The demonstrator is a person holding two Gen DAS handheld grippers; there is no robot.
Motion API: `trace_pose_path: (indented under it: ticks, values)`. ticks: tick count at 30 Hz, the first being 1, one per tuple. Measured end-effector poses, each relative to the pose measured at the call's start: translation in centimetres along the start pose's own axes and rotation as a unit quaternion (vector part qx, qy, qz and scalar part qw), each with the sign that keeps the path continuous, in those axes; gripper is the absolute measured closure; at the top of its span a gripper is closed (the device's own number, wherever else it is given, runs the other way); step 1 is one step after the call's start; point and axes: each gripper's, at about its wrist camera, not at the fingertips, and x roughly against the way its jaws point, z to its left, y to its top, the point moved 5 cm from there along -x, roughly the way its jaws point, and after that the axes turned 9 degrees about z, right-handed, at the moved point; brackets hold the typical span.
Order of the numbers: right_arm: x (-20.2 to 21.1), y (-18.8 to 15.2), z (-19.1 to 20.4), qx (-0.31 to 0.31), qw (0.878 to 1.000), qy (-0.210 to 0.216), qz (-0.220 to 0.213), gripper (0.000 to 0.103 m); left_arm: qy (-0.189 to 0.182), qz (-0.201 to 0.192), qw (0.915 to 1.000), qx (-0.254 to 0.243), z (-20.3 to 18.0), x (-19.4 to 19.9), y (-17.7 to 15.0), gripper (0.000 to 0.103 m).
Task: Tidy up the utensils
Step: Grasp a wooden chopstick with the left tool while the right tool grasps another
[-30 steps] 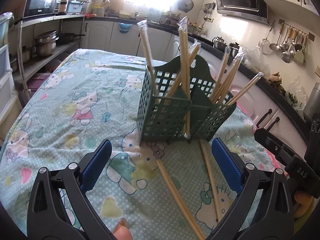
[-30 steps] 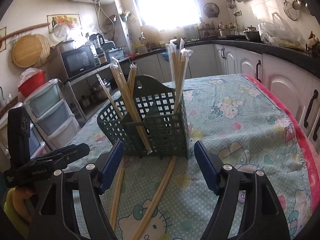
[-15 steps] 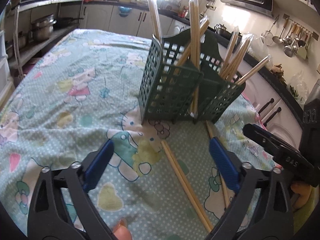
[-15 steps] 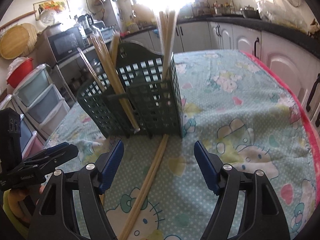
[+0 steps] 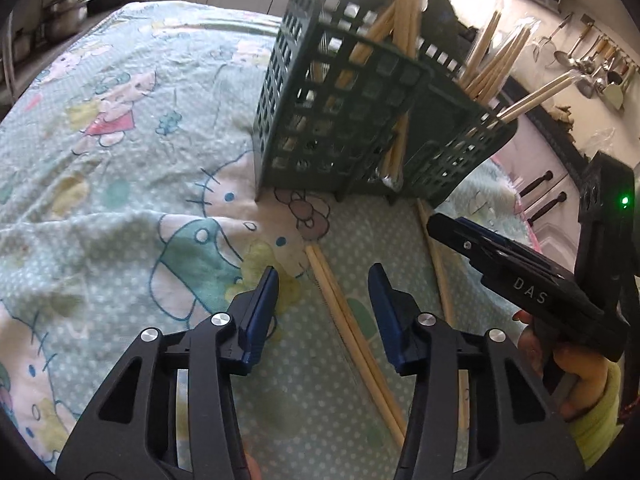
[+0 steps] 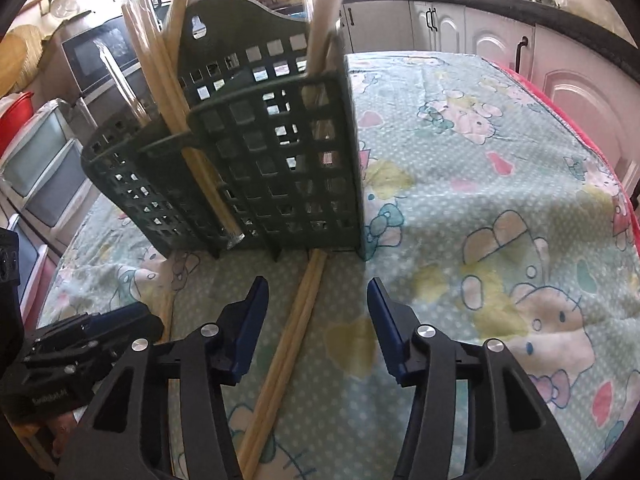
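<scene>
Left wrist: left gripper [image 5: 322, 312] lower than second ago, jaws just narrowed, half-open astride chopstick pair [image 5: 352, 328] on tablecloth [image 5: 120, 160], pads not touching. Right gripper [image 6: 316, 316] same over second pair [image 6: 288, 344]. Holder [image 5: 344, 120] just beyond. Pickup imminent.

Both grippers tilt steeply down, side by side and close together. The left gripper [image 5: 323, 292] has just been narrowing its jaws; its blue pads [image 5: 262, 316] stand apart, pressing nothing. The right gripper [image 6: 318, 304] has likewise been narrowing, its pads [image 6: 384, 320] still parted and gripping nothing. A hand [image 5: 576, 372] in a yellow-green sleeve holds the right one.
</scene>
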Motion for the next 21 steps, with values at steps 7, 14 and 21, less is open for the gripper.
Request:
trace_pose_path:
  ticks: [7,14,21]
  values:
    - [-1.6,0.2,-0.1,-0.008,0.999,-0.036,0.008,0.068,0.037,0.01,0.9992,-0.012,-0.8,-1.1,0.8,0.064]
    - [-1.2,-0.3,-1.2,-0.012,0.999,-0.037,0.008,0.087,0.058,0.009,0.998,-0.022,-1.4,-1.8,1.4,0.066]
    - [0.5,-1.1,-3.3,-0.06,0.998,0.011,-0.001,0.095,0.074,0.008,0.9971,-0.017,-0.1,-1.6,1.5,0.086]
